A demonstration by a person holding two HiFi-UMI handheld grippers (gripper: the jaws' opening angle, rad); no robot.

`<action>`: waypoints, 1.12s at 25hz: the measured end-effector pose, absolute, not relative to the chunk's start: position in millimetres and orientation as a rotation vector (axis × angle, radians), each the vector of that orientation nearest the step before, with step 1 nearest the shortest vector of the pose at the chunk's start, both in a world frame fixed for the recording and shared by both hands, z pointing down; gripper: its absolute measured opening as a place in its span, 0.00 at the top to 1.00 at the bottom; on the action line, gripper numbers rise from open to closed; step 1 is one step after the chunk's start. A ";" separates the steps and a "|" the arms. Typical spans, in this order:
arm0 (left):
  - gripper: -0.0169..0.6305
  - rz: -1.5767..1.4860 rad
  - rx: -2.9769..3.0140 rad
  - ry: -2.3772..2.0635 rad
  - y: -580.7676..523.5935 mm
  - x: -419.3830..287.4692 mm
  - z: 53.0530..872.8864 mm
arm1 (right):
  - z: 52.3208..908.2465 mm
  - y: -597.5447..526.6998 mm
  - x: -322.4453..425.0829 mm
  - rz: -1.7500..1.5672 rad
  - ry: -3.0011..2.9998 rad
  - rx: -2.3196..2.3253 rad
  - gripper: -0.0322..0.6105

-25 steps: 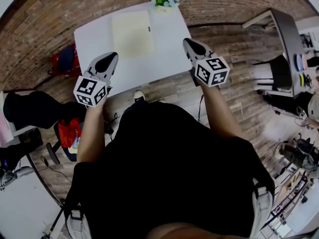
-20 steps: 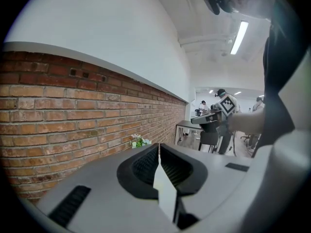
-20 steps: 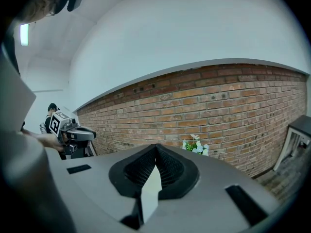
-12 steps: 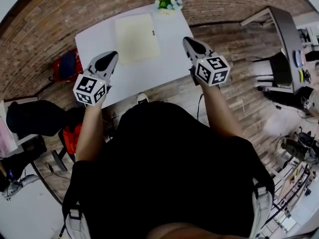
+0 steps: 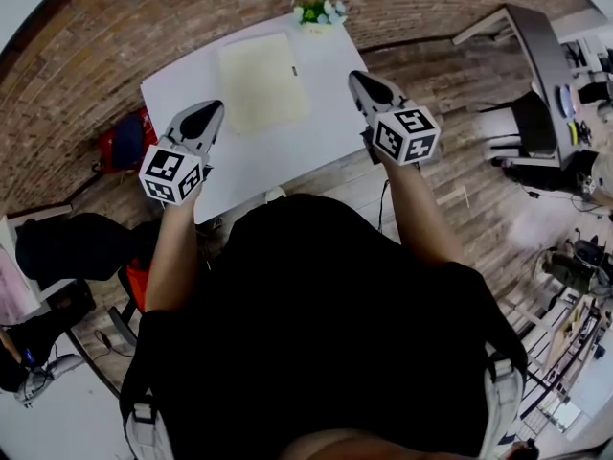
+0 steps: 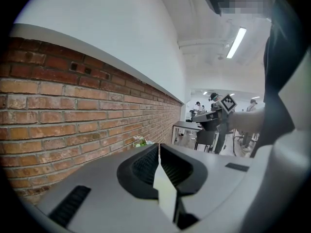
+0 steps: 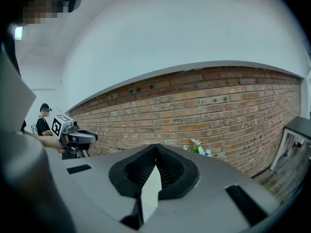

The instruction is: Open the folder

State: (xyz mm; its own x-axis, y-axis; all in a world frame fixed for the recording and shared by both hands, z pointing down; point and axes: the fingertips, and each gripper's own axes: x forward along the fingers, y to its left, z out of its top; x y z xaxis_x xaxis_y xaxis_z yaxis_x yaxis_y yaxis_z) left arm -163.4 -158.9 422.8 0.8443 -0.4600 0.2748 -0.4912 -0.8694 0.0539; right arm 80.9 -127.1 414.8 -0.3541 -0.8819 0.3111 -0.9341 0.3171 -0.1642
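Tools both shut: left tool (image 5: 206,113) with pads pressed together on nothing, right tool (image 5: 364,81) likewise closed and empty. Held out over the near part of the white rectangular bench (image 5: 177,84), one towards the left side and one at the right side, well apart from each other and touching nothing.

Between and beyond them, on the far half of the bench: the pale yellow flat rectangular folder (image 5: 261,82), lying closed with its cover down, near a small pot of white flowers and green leaves (image 5: 316,10) at the far edge.

Judged as the approach step: no contact with the folder yet, nothing of the opening done.

Next move, as judged: carry one tool forward and down to the folder's free edge, part its jaws, then slip a pad under the cover or pinch it thinly and swing it over. Likely calls for the other tool pressing the back sheet flat, to stop the whole folder lifting or sliding on the smooth top. Spine side not readable from here; worth checking before reaching.
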 end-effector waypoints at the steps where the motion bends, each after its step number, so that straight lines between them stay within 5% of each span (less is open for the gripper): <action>1: 0.95 0.386 2.900 -0.744 -160.5 -164.3 423.0 | 414.5 -128.3 79.6 0.475 -2.410 1.684 0.91; 28: 0.95 0.372 2.915 -0.674 -199.7 -176.2 426.5 | 415.3 -162.6 48.7 0.489 -2.405 1.685 0.91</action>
